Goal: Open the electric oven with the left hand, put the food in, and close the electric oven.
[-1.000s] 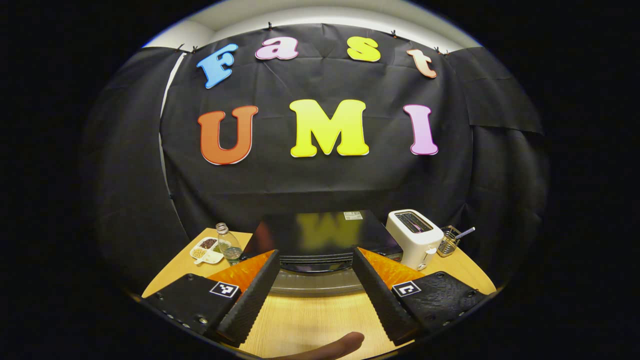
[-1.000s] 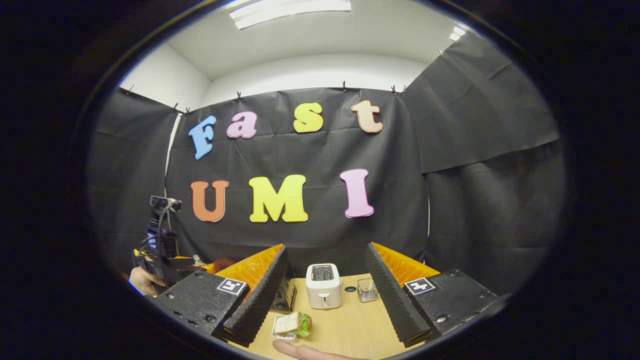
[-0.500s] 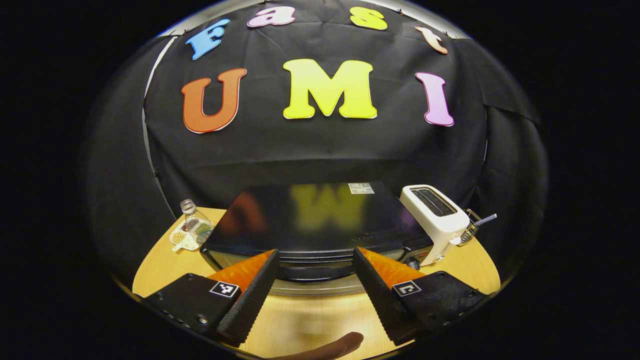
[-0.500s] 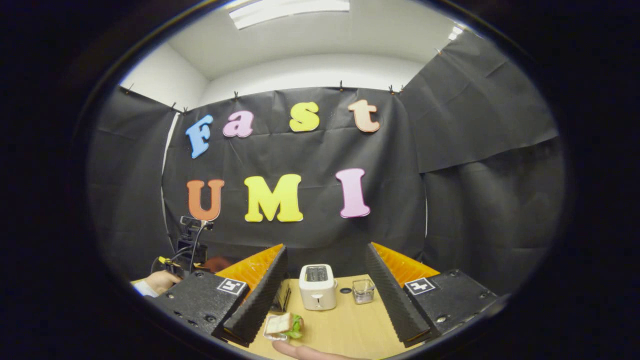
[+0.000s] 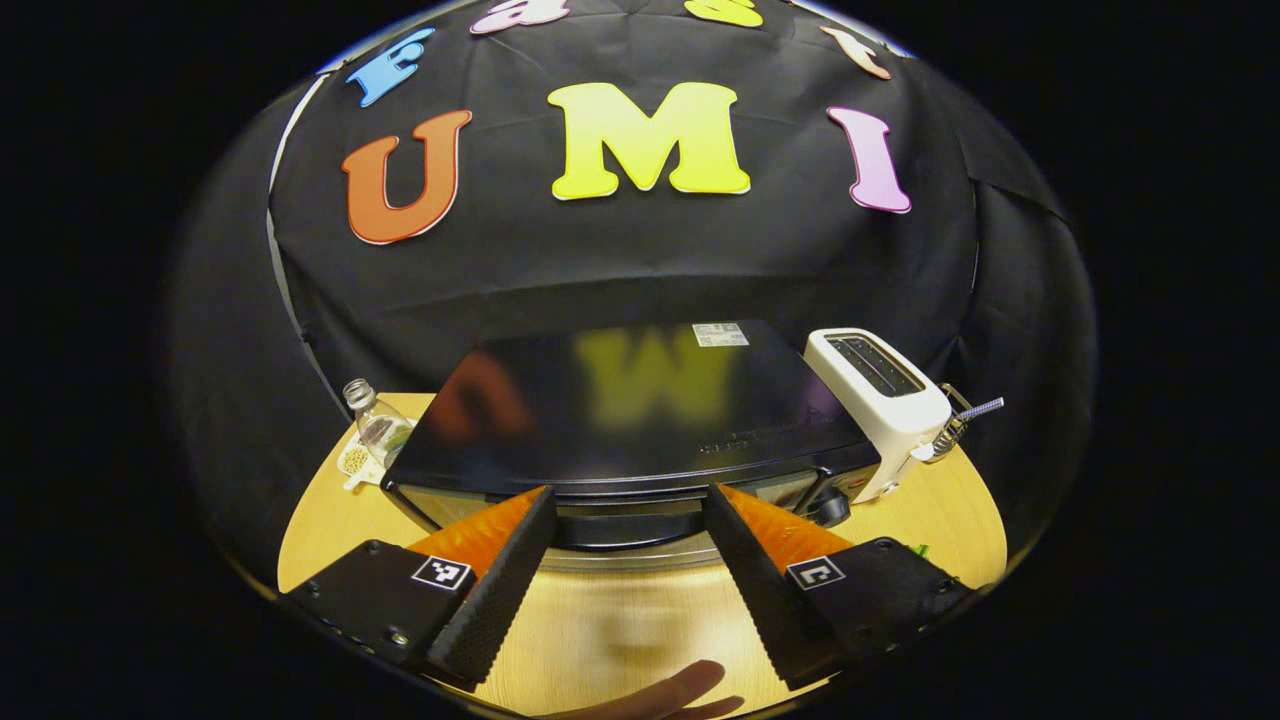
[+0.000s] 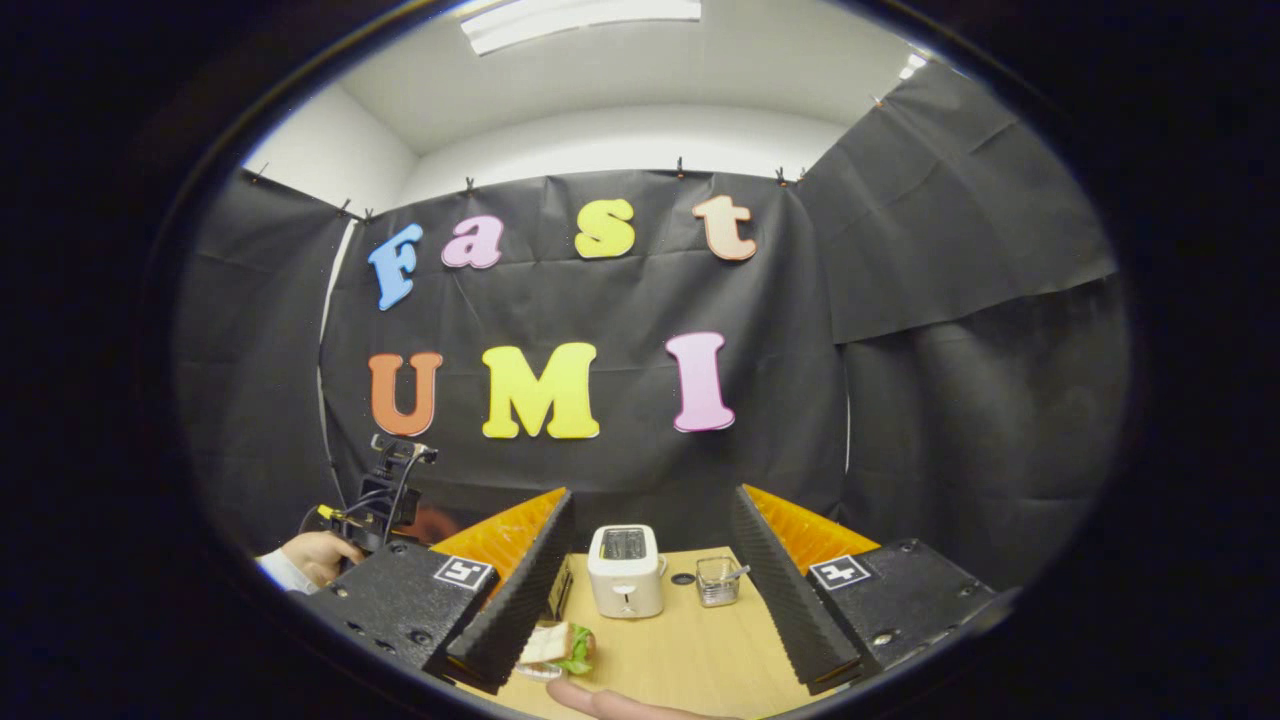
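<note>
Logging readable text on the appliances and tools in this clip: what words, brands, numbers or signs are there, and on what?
None can be read.
White sticker on the oven top: print too small to read.
Faint line of print near the oven top's front edge: blurred.
Square markers on the left claw and on the right claw: coded patterns, not words.
Toaster: no legible marking.

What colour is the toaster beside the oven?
White, with dark slots on top; the toaster shows best in the left gripper view.
</note>
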The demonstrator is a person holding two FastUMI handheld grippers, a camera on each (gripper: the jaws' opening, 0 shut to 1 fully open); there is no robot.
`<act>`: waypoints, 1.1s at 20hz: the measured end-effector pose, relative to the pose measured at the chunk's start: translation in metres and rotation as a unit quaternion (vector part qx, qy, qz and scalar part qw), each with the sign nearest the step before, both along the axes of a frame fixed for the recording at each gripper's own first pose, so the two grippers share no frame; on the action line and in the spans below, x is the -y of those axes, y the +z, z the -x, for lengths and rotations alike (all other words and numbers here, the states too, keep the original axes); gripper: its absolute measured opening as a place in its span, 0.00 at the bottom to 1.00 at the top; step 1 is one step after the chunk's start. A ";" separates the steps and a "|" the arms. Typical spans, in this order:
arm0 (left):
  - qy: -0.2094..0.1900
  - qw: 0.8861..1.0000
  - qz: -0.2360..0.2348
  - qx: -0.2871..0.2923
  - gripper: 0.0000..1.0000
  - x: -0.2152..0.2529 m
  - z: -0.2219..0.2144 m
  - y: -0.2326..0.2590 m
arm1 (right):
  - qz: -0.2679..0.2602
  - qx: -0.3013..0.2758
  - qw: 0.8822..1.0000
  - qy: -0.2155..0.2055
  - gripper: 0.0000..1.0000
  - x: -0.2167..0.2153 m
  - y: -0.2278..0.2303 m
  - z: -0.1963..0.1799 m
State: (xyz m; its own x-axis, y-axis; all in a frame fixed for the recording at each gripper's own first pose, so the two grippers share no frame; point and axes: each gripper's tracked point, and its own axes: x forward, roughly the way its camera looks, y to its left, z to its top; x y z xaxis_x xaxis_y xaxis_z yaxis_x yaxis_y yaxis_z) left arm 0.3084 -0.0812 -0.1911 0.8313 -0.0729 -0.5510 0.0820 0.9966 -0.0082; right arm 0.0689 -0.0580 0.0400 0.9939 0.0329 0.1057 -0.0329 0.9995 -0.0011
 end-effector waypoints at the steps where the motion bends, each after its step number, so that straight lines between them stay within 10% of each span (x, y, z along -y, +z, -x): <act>1: 0.006 1.000 -0.003 -0.005 0.99 -0.002 0.002 -0.002 | 0.000 0.001 1.000 -0.001 1.00 0.001 0.000 0.001; 7: 0.027 1.000 0.007 0.007 0.89 -0.010 0.009 0.002 | -0.003 0.003 1.000 -0.003 1.00 -0.001 0.002 0.006; 16: 0.008 1.000 0.014 0.001 1.00 0.003 -0.018 -0.003 | 0.001 0.004 1.000 -0.001 1.00 -0.004 0.001 0.010; 17: 0.010 1.000 0.015 -0.012 0.87 0.004 -0.011 -0.007 | 0.000 0.003 1.000 -0.001 1.00 -0.004 -0.001 0.009; 18: 0.008 1.000 0.013 -0.003 1.00 0.004 -0.011 -0.004 | -0.001 0.001 1.000 -0.001 1.00 -0.003 -0.002 0.008; 22: 0.004 1.000 0.015 0.008 1.00 0.005 0.016 -0.008 | -0.001 -0.009 1.000 -0.001 1.00 -0.004 -0.009 0.004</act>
State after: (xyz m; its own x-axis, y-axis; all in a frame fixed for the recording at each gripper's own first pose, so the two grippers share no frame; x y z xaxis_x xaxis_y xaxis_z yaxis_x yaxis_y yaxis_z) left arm 0.2925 -0.0861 -0.1989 0.8408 -0.0830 -0.5350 0.0748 0.9965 -0.0370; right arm 0.0650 -0.0543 0.0311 0.9957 0.0304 0.0874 -0.0306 0.9995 0.0012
